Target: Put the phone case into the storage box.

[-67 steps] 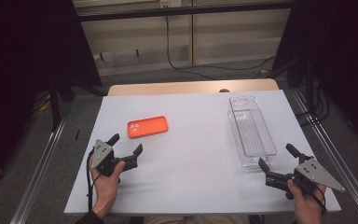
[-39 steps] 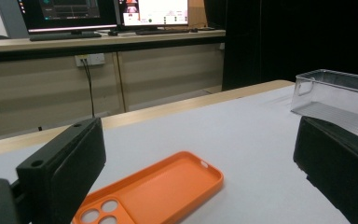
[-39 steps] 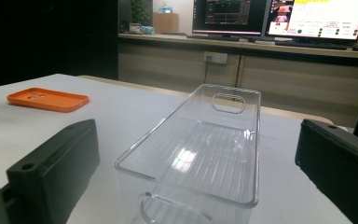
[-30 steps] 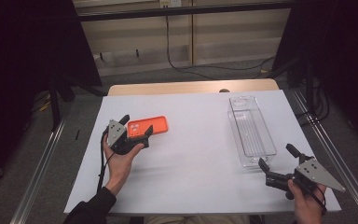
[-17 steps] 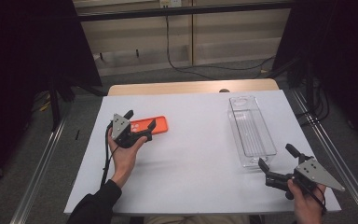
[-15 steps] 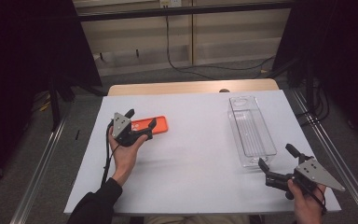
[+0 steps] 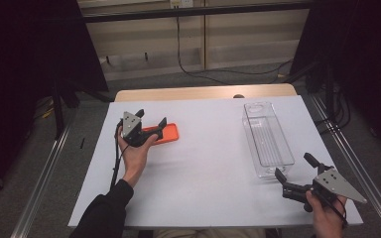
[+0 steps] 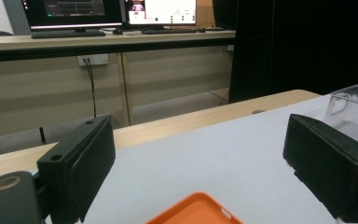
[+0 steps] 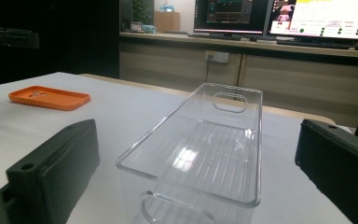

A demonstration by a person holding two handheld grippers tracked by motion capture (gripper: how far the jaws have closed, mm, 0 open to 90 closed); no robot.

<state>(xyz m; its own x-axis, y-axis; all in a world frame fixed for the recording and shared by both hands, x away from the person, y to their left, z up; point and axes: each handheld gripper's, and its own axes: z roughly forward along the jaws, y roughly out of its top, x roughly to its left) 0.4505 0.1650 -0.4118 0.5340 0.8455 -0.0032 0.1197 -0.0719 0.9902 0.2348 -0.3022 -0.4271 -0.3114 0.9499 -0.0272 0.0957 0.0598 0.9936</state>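
**Left gripper spread over the orange case, right gripper idle by the clear bin**

An orange phone case (image 7: 166,134) lies flat on the white table cover (image 7: 208,163), toward the left and far part of it. The left gripper (image 7: 150,120) is over its near-left end with the jaws spread wide, one to each side of the case; in the left gripper view the case's rounded corner (image 8: 196,210) sits low between the two black jaws with clear gaps on both sides, so nothing is gripped. Whether the jaw tips touch the cover is hard to tell from above. The person's left hand (image 7: 135,151) holds this gripper, a dark sleeve (image 7: 104,213) trailing to the bottom edge.

Well to the right stands an empty clear plastic bin (image 7: 267,139), long side running away from the person. The right gripper (image 7: 293,170) sits just off its near end, jaws wide apart and holding nothing; its own view looks straight along the bin (image 9: 205,144). Monitors (image 9: 279,16) glow on a desk beyond the table.
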